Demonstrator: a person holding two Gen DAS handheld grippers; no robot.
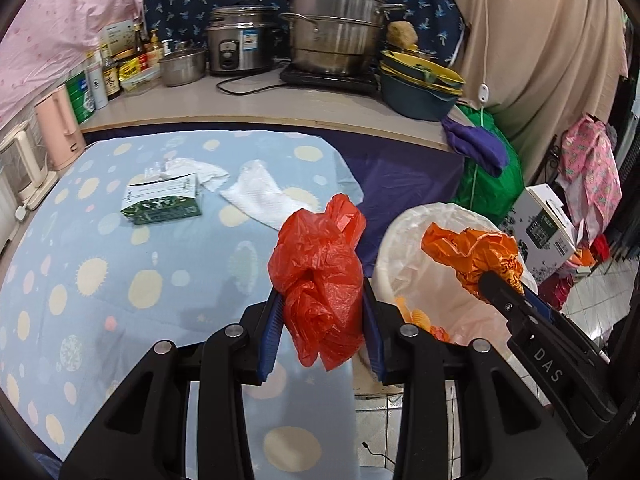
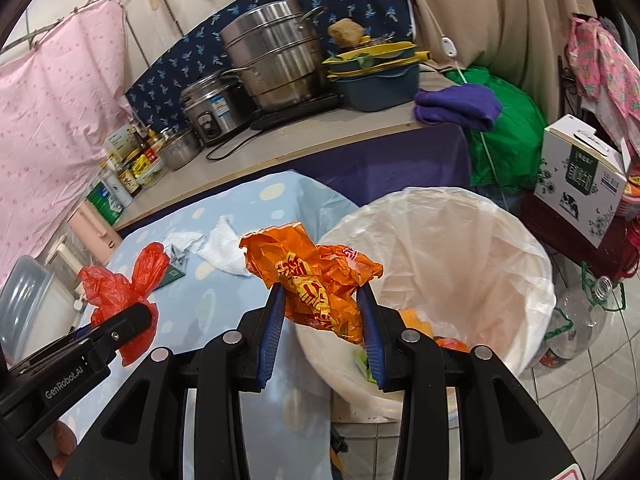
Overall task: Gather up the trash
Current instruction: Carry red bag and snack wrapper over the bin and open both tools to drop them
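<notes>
My left gripper (image 1: 323, 304) is shut on a crumpled red plastic bag (image 1: 320, 276), held above the right edge of the dotted blue tablecloth (image 1: 100, 280). My right gripper (image 2: 322, 304) is shut on a crumpled orange snack wrapper (image 2: 316, 280), at the near left rim of the white-lined trash bin (image 2: 480, 240). In the left wrist view the orange wrapper (image 1: 476, 258) hangs over the bin (image 1: 404, 248). The bin holds some orange and green scraps. A green carton (image 1: 162, 200) and white paper towels (image 1: 260, 192) lie on the cloth.
Behind the table runs a counter (image 1: 240, 100) with a steel steamer pot (image 1: 340, 24), a rice cooker (image 1: 236, 40), bottles and stacked basins (image 1: 420, 84). A purple cloth (image 1: 476, 144) and green bag (image 1: 496, 184) hang at its corner. A carton box (image 2: 580, 176) and a plastic bottle (image 2: 572, 320) stand beside the bin.
</notes>
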